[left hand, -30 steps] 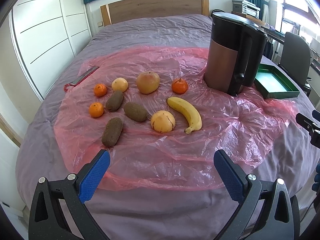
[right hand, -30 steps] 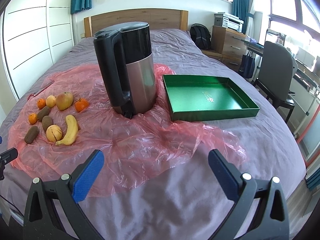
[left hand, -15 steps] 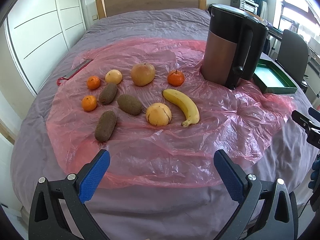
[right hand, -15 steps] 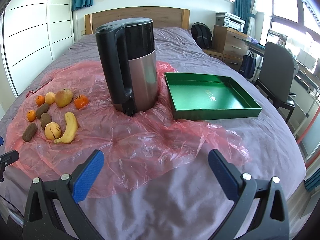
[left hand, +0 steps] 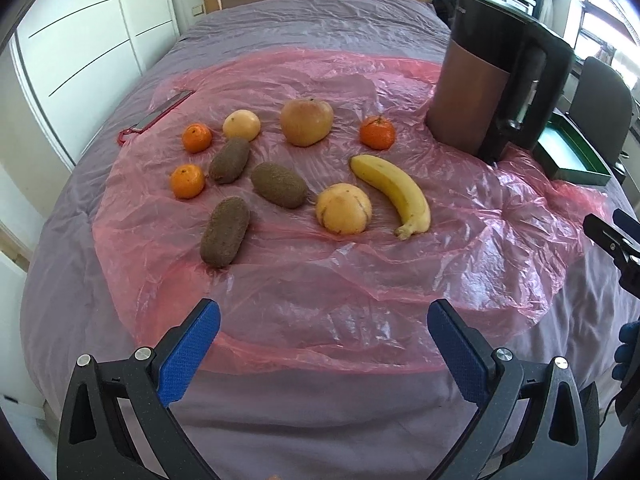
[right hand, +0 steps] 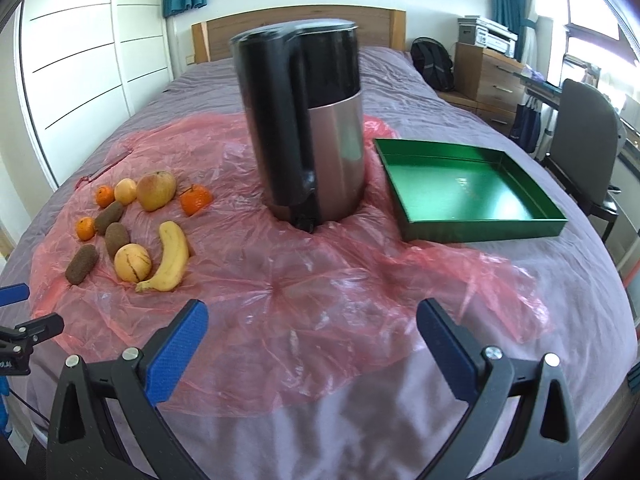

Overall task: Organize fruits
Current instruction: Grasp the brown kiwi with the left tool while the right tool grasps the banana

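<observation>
- The left hand-held gripper (left hand: 323, 340) sits at the bottom of its own view with its blue-padded fingers spread wide and nothing between them; it hangs above the near edge of the pink plastic sheet (left hand: 320, 288) that covers the purple bed (left hand: 304, 20).
- The right hand-held gripper (right hand: 312, 338) is likewise wide open and empty at the bottom of its view, over the crumpled sheet.
- The fruits lie loose on the sheet in the centre-left of the left wrist view — none is in the tray.
- A banana (left hand: 394, 194) lies slanted in the middle, its stem end toward the camera, just beside a round yellow fruit (left hand: 343, 208) with dark streaks.
- Three brown fuzzy oblong fruits (kiwi-like) lie left of that: one nearest the camera (left hand: 225, 231), one in the middle (left hand: 279, 185), one further back (left hand: 230, 160).
- Three small oranges: two at the left of the cluster (left hand: 187, 181) (left hand: 196, 137), one toward the kettle (left hand: 377, 132).
- At the back of the cluster sit a small pale yellow fruit (left hand: 241, 125) and a larger reddish-yellow fruit (left hand: 306, 122).
- A black and copper kettle (right hand: 306, 128) stands upright on the sheet, between the fruits and the green tray (right hand: 472, 200).
- The green tray rests on the bed at centre right of the right wrist view, its near left corner just beside the sheet's edge; its inside shows only bare green.
- A slim red-edged object (left hand: 162, 112) lies at the sheet's upper-left edge — what it is cannot be told.
- An office chair (right hand: 584, 140) stands at the right edge.
</observation>
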The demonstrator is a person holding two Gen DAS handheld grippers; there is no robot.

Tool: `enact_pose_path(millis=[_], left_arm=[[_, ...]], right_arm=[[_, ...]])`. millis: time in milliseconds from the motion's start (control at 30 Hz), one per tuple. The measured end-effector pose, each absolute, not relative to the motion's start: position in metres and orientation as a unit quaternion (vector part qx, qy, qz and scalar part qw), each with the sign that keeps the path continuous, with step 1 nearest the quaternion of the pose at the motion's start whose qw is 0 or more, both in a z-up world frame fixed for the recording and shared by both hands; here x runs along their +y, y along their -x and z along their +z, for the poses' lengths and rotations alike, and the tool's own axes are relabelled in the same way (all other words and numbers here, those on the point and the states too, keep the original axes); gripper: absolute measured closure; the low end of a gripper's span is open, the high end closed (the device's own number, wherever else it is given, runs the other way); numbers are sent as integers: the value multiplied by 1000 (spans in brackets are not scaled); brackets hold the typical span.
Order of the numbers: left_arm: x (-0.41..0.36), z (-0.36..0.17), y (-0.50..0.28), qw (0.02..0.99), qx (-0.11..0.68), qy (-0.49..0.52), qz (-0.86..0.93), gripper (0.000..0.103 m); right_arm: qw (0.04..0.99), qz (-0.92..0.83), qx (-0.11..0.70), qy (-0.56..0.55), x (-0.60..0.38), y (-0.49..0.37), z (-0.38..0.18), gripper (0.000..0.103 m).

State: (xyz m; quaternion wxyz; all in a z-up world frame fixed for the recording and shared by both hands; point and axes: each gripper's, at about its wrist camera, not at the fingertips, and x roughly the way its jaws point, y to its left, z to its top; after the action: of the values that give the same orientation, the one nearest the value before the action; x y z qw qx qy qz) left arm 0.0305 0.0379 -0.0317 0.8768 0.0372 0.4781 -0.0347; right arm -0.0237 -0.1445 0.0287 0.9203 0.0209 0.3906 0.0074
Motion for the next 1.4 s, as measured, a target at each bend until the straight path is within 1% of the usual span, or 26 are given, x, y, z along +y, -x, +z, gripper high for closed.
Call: enact_pose_path(millis=[333, 467, 633, 767, 800, 867, 933, 967, 1000, 1100, 1167, 1233, 1267, 1333, 1400], left_arm=[[113, -36, -56, 877, 480, -1, 39, 1], [129, -44, -71, 870, 492, 3, 44, 2], [126, -54, -87, 862, 506, -11, 31, 10], [120, -64, -103, 856, 516, -18, 14, 23], [118, -66, -107, 855, 518, -20, 11, 27], [116, -71, -115, 854, 520, -27, 5, 31], [116, -75, -122, 852, 522, -28, 3, 33], [116, -77, -125, 851, 524, -29, 2, 36], [117, -80, -128, 850, 526, -29, 1, 40], [121, -88, -135, 846, 533, -24, -5, 49], [122, -91, -137, 844, 535, -21, -9, 53], [123, -95, -139, 843, 538, -21, -16, 55], [123, -97, -140, 842, 539, -20, -19, 55], [122, -101, -141, 840, 541, -21, -25, 58], [122, -104, -143, 838, 544, -21, -27, 64]], right_arm=[[896, 93, 435, 16, -82, -22, 20, 0], [889, 124, 441, 27, -56, -40, 13, 0], [878, 152, 452, 29, -33, -63, -1, 0], [870, 171, 462, 22, -22, -80, -10, 1], [867, 176, 465, 21, -19, -84, -12, 17], [862, 185, 471, 21, -13, -93, -18, 29], [858, 196, 475, 20, -7, -101, -23, 43], [856, 200, 477, 21, -6, -102, -24, 52], [854, 203, 478, 22, -3, -105, -27, 56], [847, 213, 488, 22, 3, -114, -37, 90], [842, 215, 494, 21, 6, -119, -44, 100], [841, 214, 497, 21, 6, -122, -49, 101], [841, 212, 498, 20, 5, -123, -50, 103], [838, 211, 503, 16, 4, -127, -55, 103], [836, 211, 507, 20, 5, -129, -58, 103]])
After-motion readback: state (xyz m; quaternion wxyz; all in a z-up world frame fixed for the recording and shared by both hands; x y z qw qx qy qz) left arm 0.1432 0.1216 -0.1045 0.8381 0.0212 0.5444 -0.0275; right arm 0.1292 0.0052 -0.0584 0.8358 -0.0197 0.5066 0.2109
